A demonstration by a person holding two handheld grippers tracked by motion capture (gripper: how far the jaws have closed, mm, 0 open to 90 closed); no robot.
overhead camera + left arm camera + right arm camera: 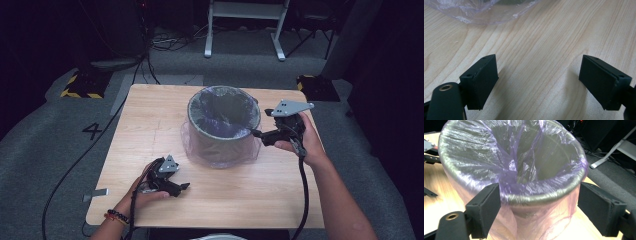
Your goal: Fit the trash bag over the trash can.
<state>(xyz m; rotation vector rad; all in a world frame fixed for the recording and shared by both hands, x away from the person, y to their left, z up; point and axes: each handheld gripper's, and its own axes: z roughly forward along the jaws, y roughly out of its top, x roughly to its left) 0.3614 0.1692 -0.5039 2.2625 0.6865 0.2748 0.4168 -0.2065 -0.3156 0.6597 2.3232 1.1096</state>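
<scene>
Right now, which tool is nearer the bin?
The right tool: it sits open at the bin rim on the person's right. The left tool, also open, rests on the table in front of the bin.

Setting: a lab or recording studio. Evidence: wooden worktop (150, 130) on grey carpet (45, 140) marked "4" (92, 130) at left; black curtains all round; hazard-striped floor blocks (81, 85); trailing cables (170, 40); white stand legs (245, 25) at top.
</scene>
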